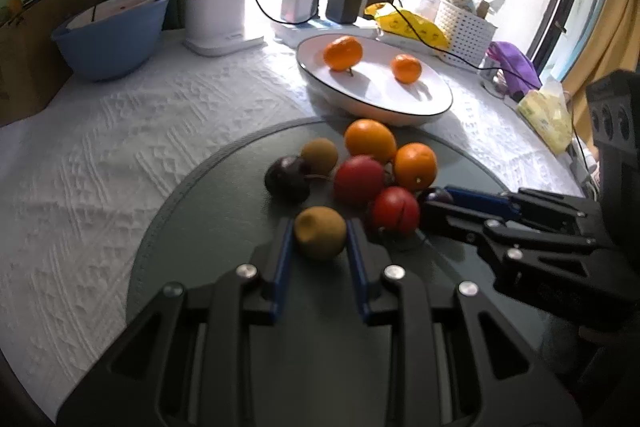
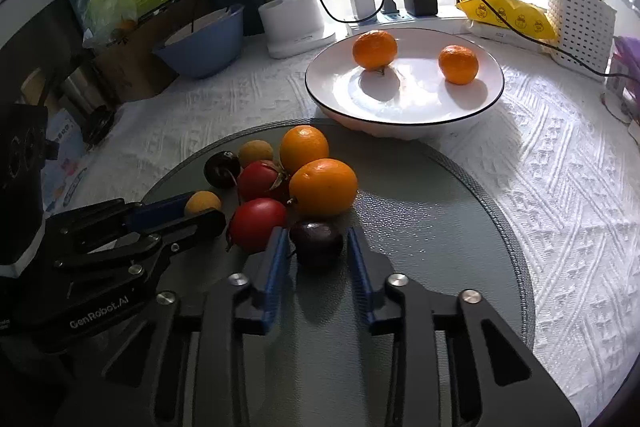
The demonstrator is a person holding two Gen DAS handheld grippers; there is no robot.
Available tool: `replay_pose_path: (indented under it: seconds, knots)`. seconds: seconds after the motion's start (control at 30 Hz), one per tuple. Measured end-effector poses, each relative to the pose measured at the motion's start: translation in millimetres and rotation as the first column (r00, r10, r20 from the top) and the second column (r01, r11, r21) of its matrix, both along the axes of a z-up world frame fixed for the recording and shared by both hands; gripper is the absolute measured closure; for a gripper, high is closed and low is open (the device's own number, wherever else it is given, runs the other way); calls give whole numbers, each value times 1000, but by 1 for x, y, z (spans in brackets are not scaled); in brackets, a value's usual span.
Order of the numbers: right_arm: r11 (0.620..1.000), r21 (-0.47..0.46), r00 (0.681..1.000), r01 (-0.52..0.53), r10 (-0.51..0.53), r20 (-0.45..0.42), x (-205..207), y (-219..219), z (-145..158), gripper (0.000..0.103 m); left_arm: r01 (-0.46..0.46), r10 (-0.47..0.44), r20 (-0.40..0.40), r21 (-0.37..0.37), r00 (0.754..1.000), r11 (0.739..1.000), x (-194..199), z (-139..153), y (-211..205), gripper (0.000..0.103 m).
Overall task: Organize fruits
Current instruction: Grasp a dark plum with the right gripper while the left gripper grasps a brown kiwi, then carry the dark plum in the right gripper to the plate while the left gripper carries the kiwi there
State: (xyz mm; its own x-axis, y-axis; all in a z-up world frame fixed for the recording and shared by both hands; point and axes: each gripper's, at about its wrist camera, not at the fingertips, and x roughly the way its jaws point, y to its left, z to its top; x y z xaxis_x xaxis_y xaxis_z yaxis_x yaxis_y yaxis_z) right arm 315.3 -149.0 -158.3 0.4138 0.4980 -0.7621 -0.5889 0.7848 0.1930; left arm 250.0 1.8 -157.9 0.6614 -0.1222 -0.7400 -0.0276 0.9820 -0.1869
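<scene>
A heap of fruit lies on a round grey mat: two oranges, two red fruits, a dark plum and a brown-yellow fruit. My left gripper is shut on a second brown-yellow fruit at the heap's near edge, which rests on the mat. Beside it, my right gripper is shut on another dark plum, also on the mat. Behind the mat, a white plate holds two tangerines.
Along the back stand a blue bowl, a white lamp base, chargers with trailing cables, a yellow packet and a white basket. A tissue pack lies at the right edge. A white textured cloth covers the table.
</scene>
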Motion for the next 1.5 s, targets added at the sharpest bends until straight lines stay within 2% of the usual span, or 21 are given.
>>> replay_pose_path:
  seconds: [0.5,0.93,1.5]
  knots:
    - [1000,-14,997,14,-13,81,-24,-4,23,74,27,-26,47,-7,999,1000,-17,15,-2,76]
    - [999,-4,983,37,-35,180,-46,-14,55,74,46,-46,124,2,991,999,-34,47,-6,76]
    - [999,21,962,40,-44,268,-39,-18,92,74,65,-69,203,29,977,997,-25,84,-7,76]
